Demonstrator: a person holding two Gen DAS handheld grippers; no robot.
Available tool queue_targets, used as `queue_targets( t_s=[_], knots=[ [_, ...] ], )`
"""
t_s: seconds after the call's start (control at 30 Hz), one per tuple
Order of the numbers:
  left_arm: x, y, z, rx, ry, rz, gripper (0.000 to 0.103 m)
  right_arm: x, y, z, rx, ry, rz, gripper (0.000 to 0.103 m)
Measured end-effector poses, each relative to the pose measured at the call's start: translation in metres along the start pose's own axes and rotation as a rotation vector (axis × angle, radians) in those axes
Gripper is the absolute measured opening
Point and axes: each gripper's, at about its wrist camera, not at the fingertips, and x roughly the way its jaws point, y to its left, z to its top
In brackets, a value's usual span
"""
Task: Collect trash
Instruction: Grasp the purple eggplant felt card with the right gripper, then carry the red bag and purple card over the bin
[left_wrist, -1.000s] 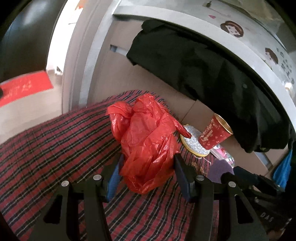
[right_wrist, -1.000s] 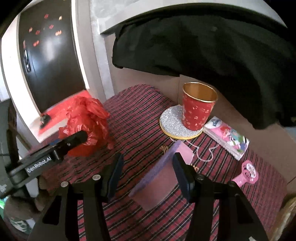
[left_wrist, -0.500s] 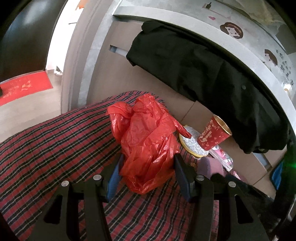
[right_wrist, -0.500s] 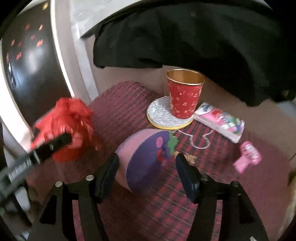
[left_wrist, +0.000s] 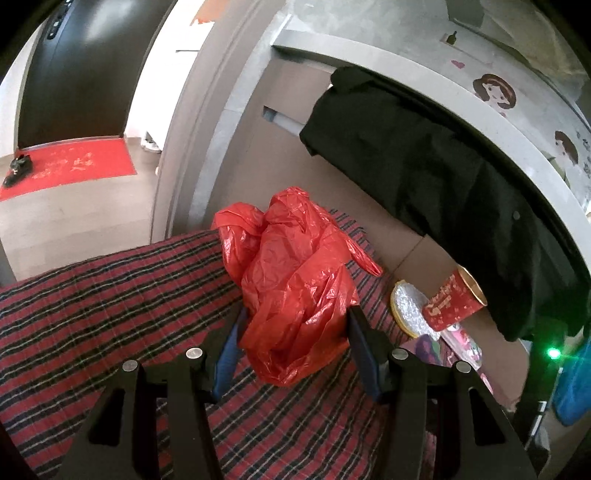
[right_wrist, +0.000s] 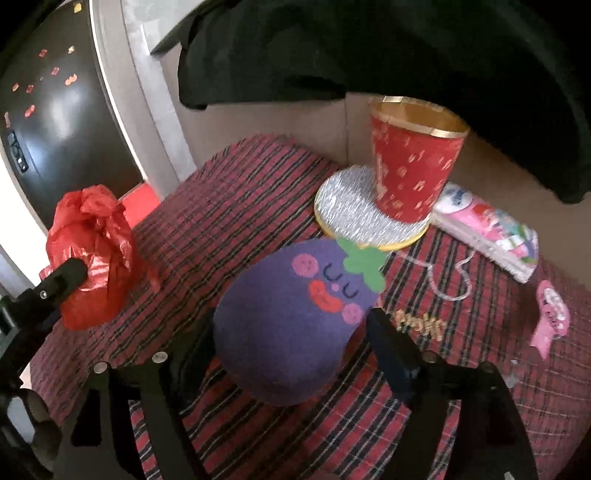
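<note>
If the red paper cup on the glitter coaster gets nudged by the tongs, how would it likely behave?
The red paper cup looks light and thin-walled, so a squeeze would probably dent it. It is tall, with a base narrower than its gold rim, so a high push may tip it. It stands on the glitter coaster, which could slide on the plaid cloth.

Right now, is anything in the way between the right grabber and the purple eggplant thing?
No. The purple eggplant cutout already sits between the right gripper fingers, nothing in between. The red cup stands farther back on its glittery coaster.
</note>
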Motion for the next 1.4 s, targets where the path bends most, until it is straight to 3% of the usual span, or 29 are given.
queue_targets(
  t_s=[0.13, 0.37, 0.47, 0.67, 0.9, 1.07, 1.4],
  knots=[
    [0.001, -0.007, -0.004, 0.029, 0.011, -0.022, 0.055, 0.0, -0.001, -0.006, 0.001, 0.002, 0.03, 0.068],
    [-0.002, -0.039, -0.011, 0.145, 0.053, -0.069, 0.055, -0.054, -0.006, -0.014, -0.111, -0.088, -0.02, 0.066],
    [-0.019, -0.07, -0.017, 0.259, 0.018, -0.05, 0.055, -0.081, -0.019, -0.016, -0.117, -0.095, -0.027, 0.066],
    [-0.067, -0.125, -0.027, 0.345, -0.072, -0.077, 0.055, -0.155, -0.053, -0.021, -0.131, -0.212, -0.069, 0.066],
    [-0.114, -0.191, -0.061, 0.422, -0.129, -0.1, 0.055, -0.241, -0.094, -0.045, -0.13, -0.341, -0.109, 0.066],
    [-0.143, -0.238, -0.092, 0.48, -0.145, -0.16, 0.055, -0.293, -0.135, -0.068, -0.124, -0.411, -0.162, 0.066],
    [-0.164, -0.315, -0.15, 0.572, -0.091, -0.264, 0.055, -0.363, -0.211, -0.124, -0.083, -0.458, -0.277, 0.066]
  ],
)
